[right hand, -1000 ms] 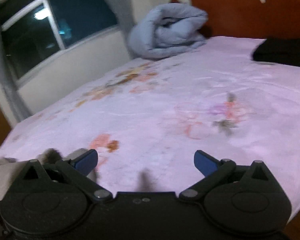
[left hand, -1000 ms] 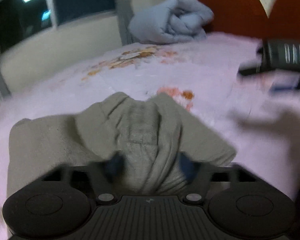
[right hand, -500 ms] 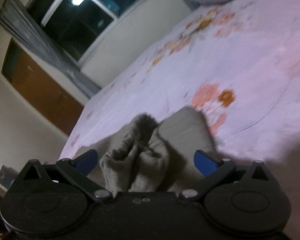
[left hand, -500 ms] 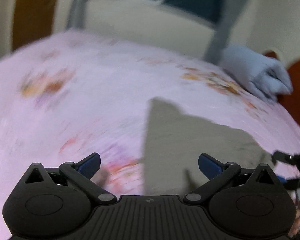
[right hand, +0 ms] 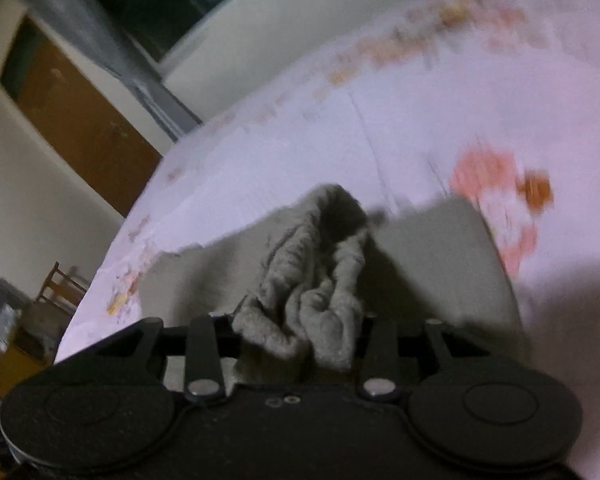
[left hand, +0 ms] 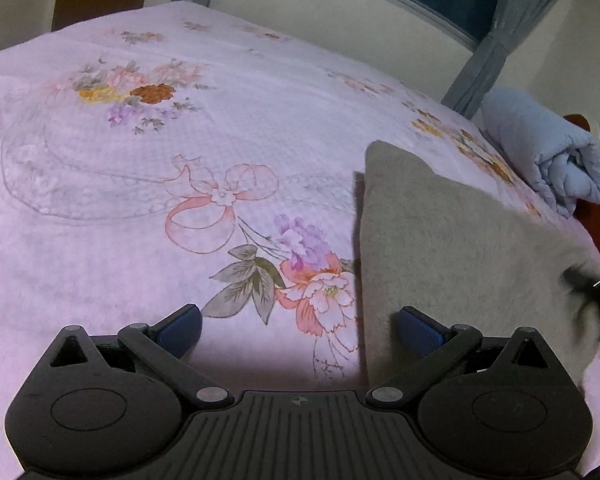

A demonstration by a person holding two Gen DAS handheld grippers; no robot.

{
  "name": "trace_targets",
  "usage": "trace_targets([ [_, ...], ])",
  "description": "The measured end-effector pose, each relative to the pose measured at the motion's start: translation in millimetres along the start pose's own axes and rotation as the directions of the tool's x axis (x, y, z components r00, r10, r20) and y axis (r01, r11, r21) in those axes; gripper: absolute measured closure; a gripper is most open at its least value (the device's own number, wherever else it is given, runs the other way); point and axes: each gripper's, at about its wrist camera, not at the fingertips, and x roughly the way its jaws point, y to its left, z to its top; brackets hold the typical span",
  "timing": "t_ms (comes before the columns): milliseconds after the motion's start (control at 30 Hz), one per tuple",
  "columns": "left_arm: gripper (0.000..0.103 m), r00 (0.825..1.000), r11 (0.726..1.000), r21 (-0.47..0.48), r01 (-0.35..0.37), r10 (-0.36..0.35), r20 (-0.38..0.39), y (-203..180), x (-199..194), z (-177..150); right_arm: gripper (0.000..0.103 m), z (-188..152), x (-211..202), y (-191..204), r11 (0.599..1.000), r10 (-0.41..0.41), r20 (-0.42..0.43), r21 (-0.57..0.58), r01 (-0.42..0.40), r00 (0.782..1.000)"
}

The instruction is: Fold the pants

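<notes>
Right gripper [right hand: 296,334] jaws just closing, bunched grey pants [right hand: 312,292] pinched between them. Left gripper [left hand: 298,326] fully spread, empty, pants edge [left hand: 452,248] just ahead-right on bedsheet [left hand: 140,184]. Risk: thick wad slips loose on lift, fold collapses.

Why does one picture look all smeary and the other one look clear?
Right wrist view: motion blur smears the bedsheet flowers, and only the grey pants bunched in the right tool stay fairly sharp. Left wrist view: sharp flower print, dim indoor light, and fisheye curving the bed's edge.
</notes>
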Motion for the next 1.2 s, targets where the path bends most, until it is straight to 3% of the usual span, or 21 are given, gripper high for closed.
trace_targets([
  [67,0.0,1.0,1.0,0.0,0.009,-0.009,0.002,0.3,-0.9,0.6,0.073,-3.0,-20.3,6.2,1.0,-0.002,0.061,-0.003,0.003,0.998],
  [133,0.0,1.0,1.0,-0.007,0.012,-0.012,0.001,1.2,-1.7,0.4,0.073,-17.1,-37.4,-3.2,0.996,-0.051,0.102,0.083,0.043,0.994],
  [167,0.0,1.0,1.0,-0.009,0.012,-0.012,0.0,1.4,-0.6,0.5,0.072,-29.1,-39.1,-12.8,0.988,-0.098,0.104,0.129,0.084,0.99],
  [233,0.0,1.0,1.0,-0.003,0.006,-0.006,-0.004,0.0,0.1,0.8,0.072,-52.0,-25.7,-43.4,0.956,-0.163,0.029,0.251,0.151,0.986],
  [267,0.0,1.0,1.0,0.001,0.004,-0.004,-0.009,-0.8,0.3,1.1,0.072,-59.4,-25.5,-56.9,0.941,-0.137,0.034,0.316,0.119,0.99],
  [467,0.0,1.0,1.0,-0.006,0.013,-0.013,-0.01,-0.9,-3.2,0.3,0.07,-42.1,-46.5,-34.9,0.976,-0.062,0.142,0.218,0.03,0.988],
  [600,0.0,1.0,1.0,-0.002,0.01,-0.01,-0.015,-3.6,-2.4,-0.4,0.069,-41.4,-21.0,-56.1,0.968,-0.146,0.043,0.214,0.133,0.988],
  [700,0.0,1.0,1.0,0.001,0.023,-0.023,-0.017,-2.6,-3.5,1.4,0.065,-39.4,-25.3,-73.3,0.957,-0.072,0.026,0.285,0.061,0.997],
  [767,0.0,1.0,1.0,-0.016,0.027,-0.027,-0.013,-0.1,-3.8,3.5,0.048,-35.1,-48.2,-70.0,0.959,-0.12,0.096,0.269,0.09,0.988],
  [800,0.0,0.999,0.999,-0.025,0.037,-0.037,-0.011,0.2,-2.9,5.4,0.044,-33.5,-61.8,-66.9,0.962,-0.158,0.151,0.248,0.118,0.976],
  [900,0.0,0.999,0.999,0.002,0.053,-0.052,-0.013,-11.2,6.3,14.7,0.042,-19.7,-78.7,-62.9,0.975,-0.133,0.224,0.203,0.088,0.965],
  [1000,0.0,0.995,0.995,0.027,0.099,-0.098,-0.025,-31.4,16.4,22.4,0.03,-5.2,-67.1,-54.0,0.984,-0.123,0.196,0.148,0.094,0.973],
  [1100,0.0,0.992,0.992,0.033,0.124,-0.123,-0.039,-44.1,20.5,22.7,0.027,-4.1,-59.0,-64.0,0.975,-0.123,0.177,0.205,0.086,0.976],
  [1200,0.0,0.988,0.989,0.027,0.145,-0.144,-0.059,-46.9,26.4,18.4,0.023,-11.9,-50.6,-76.7,0.964,-0.093,0.1,0.257,0.065,0.991],
])
